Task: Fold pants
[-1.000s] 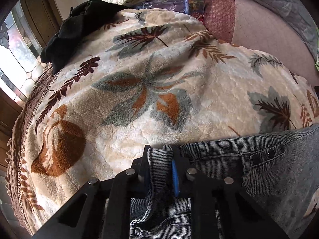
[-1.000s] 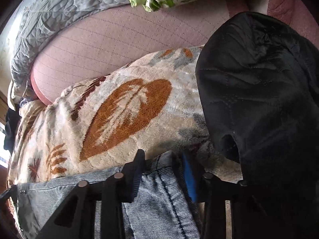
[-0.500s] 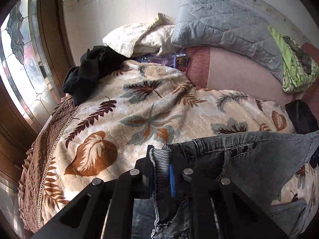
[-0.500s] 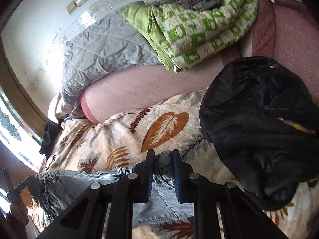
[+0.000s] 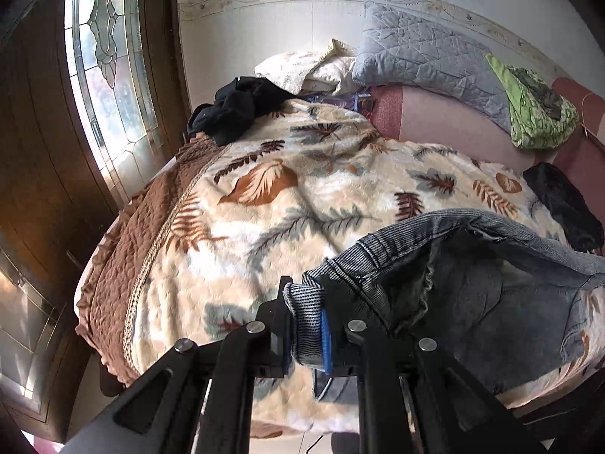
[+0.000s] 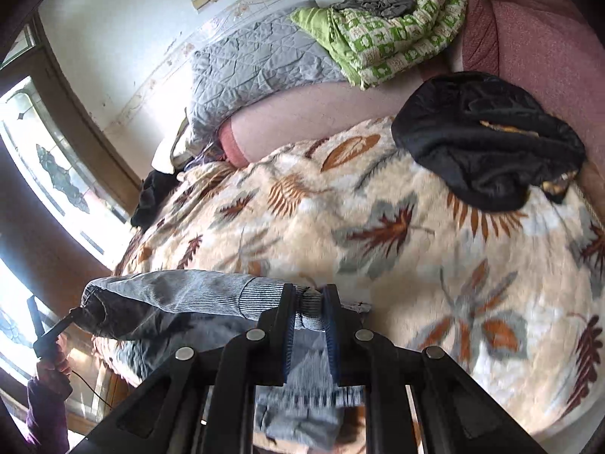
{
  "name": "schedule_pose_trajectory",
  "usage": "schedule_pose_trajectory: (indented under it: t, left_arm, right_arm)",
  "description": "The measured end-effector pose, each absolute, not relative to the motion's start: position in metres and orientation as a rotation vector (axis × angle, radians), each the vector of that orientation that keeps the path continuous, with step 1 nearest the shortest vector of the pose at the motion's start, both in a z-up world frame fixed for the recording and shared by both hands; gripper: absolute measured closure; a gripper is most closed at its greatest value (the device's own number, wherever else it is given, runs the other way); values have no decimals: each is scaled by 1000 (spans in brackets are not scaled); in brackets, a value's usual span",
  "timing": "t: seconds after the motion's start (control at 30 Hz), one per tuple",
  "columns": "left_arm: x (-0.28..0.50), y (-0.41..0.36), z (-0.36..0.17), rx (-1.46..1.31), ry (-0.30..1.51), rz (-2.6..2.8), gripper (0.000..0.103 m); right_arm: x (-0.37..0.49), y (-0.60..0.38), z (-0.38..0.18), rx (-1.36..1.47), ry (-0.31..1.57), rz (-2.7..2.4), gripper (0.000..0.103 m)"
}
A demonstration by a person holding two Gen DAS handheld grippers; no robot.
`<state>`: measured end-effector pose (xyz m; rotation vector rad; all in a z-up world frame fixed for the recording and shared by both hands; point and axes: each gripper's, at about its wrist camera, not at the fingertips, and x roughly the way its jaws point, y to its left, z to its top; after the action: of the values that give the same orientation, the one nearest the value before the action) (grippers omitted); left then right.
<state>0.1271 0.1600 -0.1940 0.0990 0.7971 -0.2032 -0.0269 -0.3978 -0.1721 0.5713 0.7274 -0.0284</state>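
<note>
Leaf-patterned blanket covers the bed under me, with a black garment lying at its far right corner and a stained-glass window off to its left. A second ago both my claws sat low on that blanket; now I see far more of the room, so I have lifted the pants up off it. My left gripper is clamped on one end of the waistband, and my right gripper, whose jaws have just been closing tighter, pinches the other end. The denim hangs stretched between them above the blanket's near edge, its lower part draping down. I judge the pants are now raised and spread, ready to be laid flat for the first fold
</note>
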Motion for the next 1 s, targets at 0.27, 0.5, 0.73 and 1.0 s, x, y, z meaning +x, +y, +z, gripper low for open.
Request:
schedule_pose_trajectory:
  t: [0.27,0.5,0.73,1.0]
  left_arm:
    - [101,178,-268,169,990,-98,84]
    - [82,174,-213,105,841,-12,80]
    - [65,154,-166,15,676,44,65]
    - [39,27,-178,121,708,-327,51]
  right_arm:
    - [-66,-386,-234,764,887,69,72]
    - [-105,-410,-264,932,783,-64,61]
    - [-75,-388,-283,885,897,-32,73]
    - [-66,-404,-323,1194,904,55,71]
